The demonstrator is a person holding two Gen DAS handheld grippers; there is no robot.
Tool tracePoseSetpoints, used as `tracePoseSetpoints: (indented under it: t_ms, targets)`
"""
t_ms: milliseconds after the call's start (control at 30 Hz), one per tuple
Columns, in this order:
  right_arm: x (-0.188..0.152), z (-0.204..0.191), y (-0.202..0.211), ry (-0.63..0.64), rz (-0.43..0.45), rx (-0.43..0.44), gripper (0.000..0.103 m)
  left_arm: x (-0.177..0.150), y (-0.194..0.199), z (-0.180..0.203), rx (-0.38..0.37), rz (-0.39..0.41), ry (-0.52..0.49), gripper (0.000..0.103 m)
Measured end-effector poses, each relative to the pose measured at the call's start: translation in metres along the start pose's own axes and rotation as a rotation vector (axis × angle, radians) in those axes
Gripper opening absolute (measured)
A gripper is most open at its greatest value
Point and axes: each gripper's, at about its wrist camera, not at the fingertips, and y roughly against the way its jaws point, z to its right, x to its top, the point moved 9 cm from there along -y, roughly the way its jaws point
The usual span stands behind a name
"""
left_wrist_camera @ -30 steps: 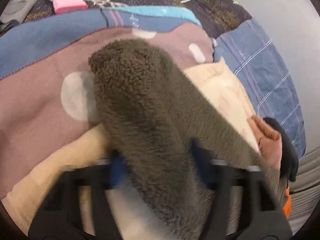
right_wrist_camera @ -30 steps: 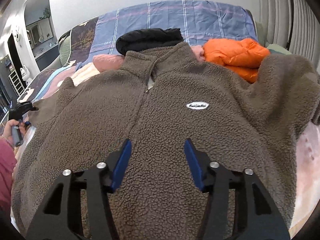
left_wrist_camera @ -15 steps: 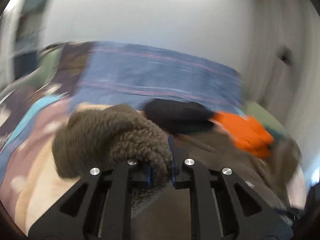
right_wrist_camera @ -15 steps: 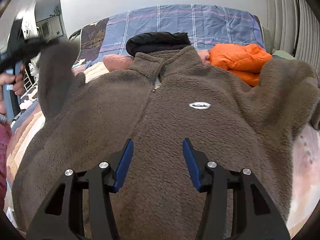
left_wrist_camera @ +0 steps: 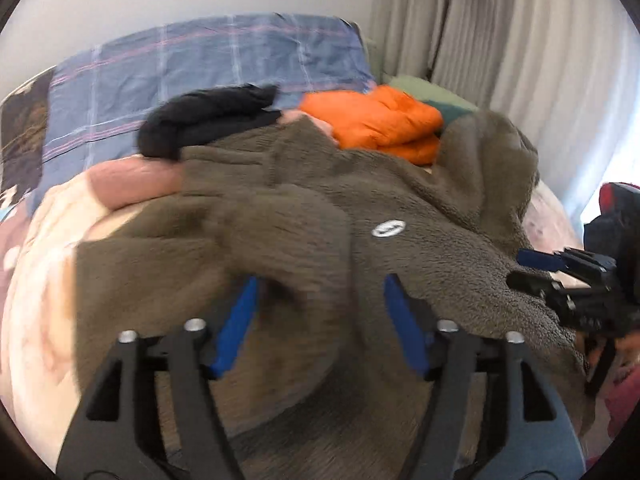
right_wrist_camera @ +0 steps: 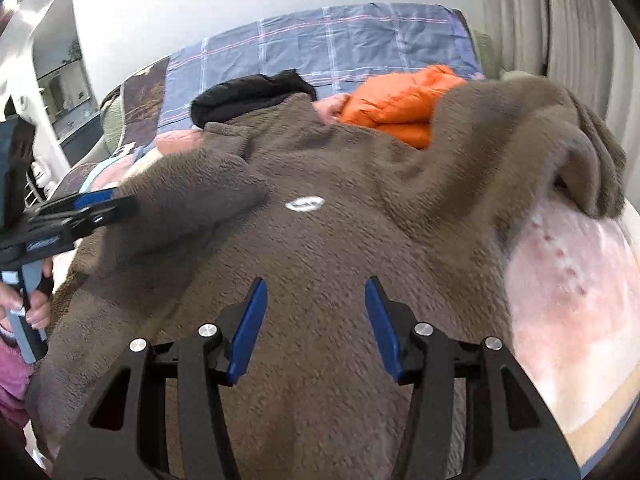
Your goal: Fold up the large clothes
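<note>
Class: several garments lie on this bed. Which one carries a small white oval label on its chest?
The brown fleece jacket, spread out in front. Its white oval label sits on the chest; the orange puffer jacket and black garment behind it show none.

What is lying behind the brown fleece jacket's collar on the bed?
Behind the fleece jacket collar lie a black garment, an orange puffer jacket and a pink item, all partly covered by fleece.

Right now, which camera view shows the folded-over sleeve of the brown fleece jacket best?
The right wrist view shows it best: the sleeve lies sharp and whole across the fleece jacket, ending near the white logo patch. The left wrist view shows the same sleeve only close up and blurred by motion.
</note>
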Motion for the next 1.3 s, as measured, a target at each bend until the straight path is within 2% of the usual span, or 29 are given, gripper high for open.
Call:
tracePoseSetpoints:
  t_ms: [100,167,200,233,300,333,400,500,567,633,700,733,767,833,900,967,1067,1167,1233,1300]
  targets:
    - [0.014,-0.026,-0.014,0.021,-0.039,0.089,0.054,-0.02,0.026,-0.025,0.047,0.022,0.008,0.077]
    - [0.022,-0.04,-0.022,0.024,-0.065,0.11,0.055,-0.03,0.033,-0.04,0.083,0.018,0.019,0.078]
    - [0.027,-0.049,-0.026,0.037,-0.071,0.108,0.059,-0.038,0.033,-0.049,0.1,0.01,0.028,0.078]
    - [0.033,-0.062,-0.03,0.068,-0.066,0.093,0.064,-0.049,0.031,-0.062,0.143,-0.008,0.044,0.078]
    - [0.039,-0.08,-0.034,0.121,-0.053,0.065,0.065,-0.061,0.027,-0.082,0.219,-0.025,0.059,0.078]
    - [0.043,-0.093,-0.037,0.152,-0.05,0.059,0.065,-0.068,0.024,-0.095,0.281,-0.033,0.066,0.078]
    - [0.046,-0.126,-0.048,0.204,-0.075,0.062,0.066,-0.078,0.019,-0.112,0.353,-0.052,0.087,0.078]
    - [0.046,-0.164,-0.075,0.271,-0.114,0.032,0.068,-0.086,0.012,-0.125,0.355,-0.062,0.144,0.078]
    - [0.044,-0.176,-0.097,0.328,-0.126,-0.046,0.068,-0.088,0.008,-0.129,0.367,-0.061,0.158,0.078]
    - [0.044,-0.166,-0.115,0.385,-0.115,-0.197,0.065,-0.089,0.006,-0.13,0.378,-0.056,0.147,0.078]
    - [0.046,-0.14,-0.119,0.318,-0.121,-0.224,0.052,-0.089,0.007,-0.128,0.385,-0.051,0.137,0.078]
    - [0.045,-0.124,-0.118,0.253,-0.139,-0.205,0.049,-0.09,0.008,-0.129,0.383,-0.047,0.135,0.078]
    - [0.04,-0.095,-0.111,0.108,-0.179,-0.136,0.049,-0.09,0.008,-0.127,0.379,-0.042,0.137,0.078]
    - [0.021,-0.055,-0.099,-0.092,-0.253,-0.027,0.049,-0.09,0.008,-0.125,0.355,-0.031,0.142,0.078]
    - [0.003,-0.033,-0.088,-0.212,-0.301,0.07,0.049,-0.091,0.006,-0.124,0.348,-0.035,0.141,0.078]
    - [-0.014,-0.011,-0.076,-0.277,-0.33,0.1,0.051,-0.091,0.002,-0.123,0.355,-0.046,0.134,0.079]
    - [-0.021,0.003,-0.064,-0.334,-0.322,0.168,0.053,-0.091,0.002,-0.122,0.356,-0.046,0.128,0.079]
    - [-0.011,0.013,-0.069,-0.345,-0.287,0.179,0.06,-0.091,0.002,-0.121,0.351,-0.045,0.135,0.079]
    - [-0.004,0.007,-0.076,-0.342,-0.294,0.203,0.066,-0.091,0.002,-0.121,0.349,-0.045,0.137,0.079]
    - [0.005,0.008,-0.092,-0.379,-0.299,0.196,0.066,-0.091,0.002,-0.121,0.345,-0.044,0.141,0.079]
